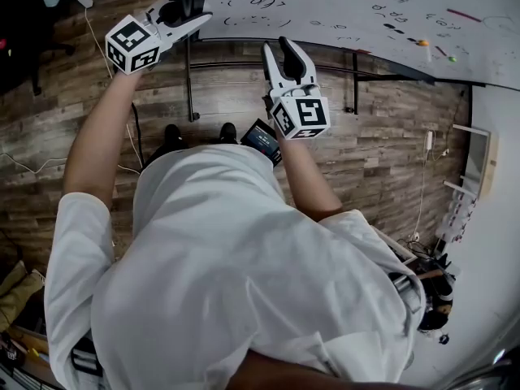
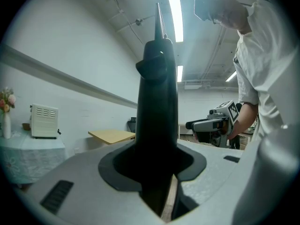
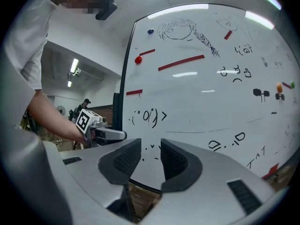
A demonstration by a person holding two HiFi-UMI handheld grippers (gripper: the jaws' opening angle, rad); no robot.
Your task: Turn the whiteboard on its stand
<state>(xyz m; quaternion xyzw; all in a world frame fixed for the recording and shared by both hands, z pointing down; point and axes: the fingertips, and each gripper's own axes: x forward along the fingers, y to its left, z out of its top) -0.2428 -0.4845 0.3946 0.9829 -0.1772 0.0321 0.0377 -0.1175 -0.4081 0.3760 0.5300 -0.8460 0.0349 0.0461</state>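
**Item: whiteboard** (image 1: pixel 349 6)
- Location: across the top of the head view, centre to upper right. It also fills most of the right gripper view.
- Form: a large flat panel with a glossy white face, edged by a thin dark frame (image 2: pixel 157 102).
- On the face: marker doodles, red strips (image 3: pixel 180 62) and small round magnets (image 3: pixel 138 59).
- Support: a stand (image 1: pixel 189 80) of dark metal tubing, set on a wood-plank floor (image 1: pixel 390 136).

**Handling (my estimate)**
- I judge it stiff, broad and fairly heavy. It is presumably hung on pivots, so it should swing rather than need lifting.
- The face looks slick and gives no purchase, so I would take it only by the frame, along a long edge for leverage.
- The magnets might slip as it tips.

**Left hand-held gripper** (image 1: pixel 191 10)
- Position: upper left of the head view.
- State: clenched on the frame's side edge. In its own view the dark bar fills the gap between the jaws.

**Right hand-held gripper** (image 1: pixel 276 49)
- Position: upper centre of the head view, near the board's lower edge.
- State: released, with the jaws apart and nothing between them.
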